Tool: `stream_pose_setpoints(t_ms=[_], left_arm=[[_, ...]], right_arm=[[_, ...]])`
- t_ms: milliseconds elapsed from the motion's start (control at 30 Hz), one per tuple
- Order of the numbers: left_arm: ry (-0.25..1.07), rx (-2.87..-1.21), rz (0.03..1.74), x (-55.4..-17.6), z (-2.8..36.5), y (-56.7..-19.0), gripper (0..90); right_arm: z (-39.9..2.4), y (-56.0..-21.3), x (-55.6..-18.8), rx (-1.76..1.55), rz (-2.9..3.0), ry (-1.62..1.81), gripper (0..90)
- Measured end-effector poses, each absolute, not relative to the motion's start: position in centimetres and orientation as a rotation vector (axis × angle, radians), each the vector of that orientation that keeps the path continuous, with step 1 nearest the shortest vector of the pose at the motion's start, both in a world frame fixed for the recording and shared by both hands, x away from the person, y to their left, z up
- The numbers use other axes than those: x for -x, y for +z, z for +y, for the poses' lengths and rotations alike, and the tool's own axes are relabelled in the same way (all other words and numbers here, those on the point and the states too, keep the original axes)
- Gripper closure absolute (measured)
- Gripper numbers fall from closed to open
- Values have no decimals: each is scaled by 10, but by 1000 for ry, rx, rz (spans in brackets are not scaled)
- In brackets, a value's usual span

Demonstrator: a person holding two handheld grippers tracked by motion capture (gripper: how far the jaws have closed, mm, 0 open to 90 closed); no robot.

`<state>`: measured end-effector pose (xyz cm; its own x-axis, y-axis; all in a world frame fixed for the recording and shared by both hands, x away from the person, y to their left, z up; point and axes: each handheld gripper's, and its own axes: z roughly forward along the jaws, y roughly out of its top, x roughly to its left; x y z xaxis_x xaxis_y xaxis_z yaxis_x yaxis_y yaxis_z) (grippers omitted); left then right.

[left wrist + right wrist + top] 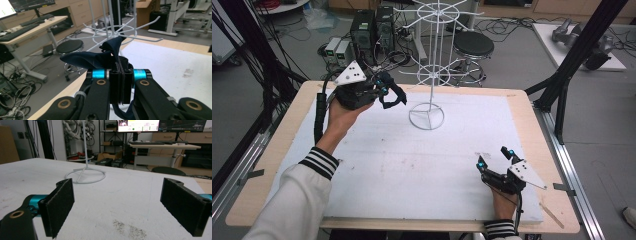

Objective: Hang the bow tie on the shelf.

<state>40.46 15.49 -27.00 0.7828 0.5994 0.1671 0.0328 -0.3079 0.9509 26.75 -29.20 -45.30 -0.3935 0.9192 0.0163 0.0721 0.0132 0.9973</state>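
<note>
I see the light wooden table [532,107] covered by a white foam sheet [412,165], with the white wire hook stand [428,75] standing on its ring base toward the far middle of the sheet. My left gripper [384,91] is raised at the far left corner of the table, just beside the stand's lower ring of hooks; my right gripper [497,157] rests low at the near right of the sheet, well apart from both. The dark blue fabric strip [393,97] is in the left gripper, hanging in a loop toward the stand. As I judge it, the strip is meant for one of the wire hooks, and the chief risk is a snag: in the left gripper view the strip [90,58] is folded and bunched above the jaws, so no clean opening is presented to a hook tip, and pushing it forward could drag the light stand across the foam or tip it. A second risk is that the strip slips, since only a narrow edge appears pinched. The left jaws are together, clamped on the strip, with fabric trailing below them. The right jaws stand wide apart, holding nothing, with bare foam between the two black pads [60,205].
</note>
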Motion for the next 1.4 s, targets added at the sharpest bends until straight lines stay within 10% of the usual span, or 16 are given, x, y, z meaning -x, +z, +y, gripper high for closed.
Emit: stream_pose_setpoints(t_ms=[1400], left_arm=[[493, -1805, 308, -392, 92, -258, 885]], right_arm=[[-292, -453, -267, -1052, 1558, 1469, 111]])
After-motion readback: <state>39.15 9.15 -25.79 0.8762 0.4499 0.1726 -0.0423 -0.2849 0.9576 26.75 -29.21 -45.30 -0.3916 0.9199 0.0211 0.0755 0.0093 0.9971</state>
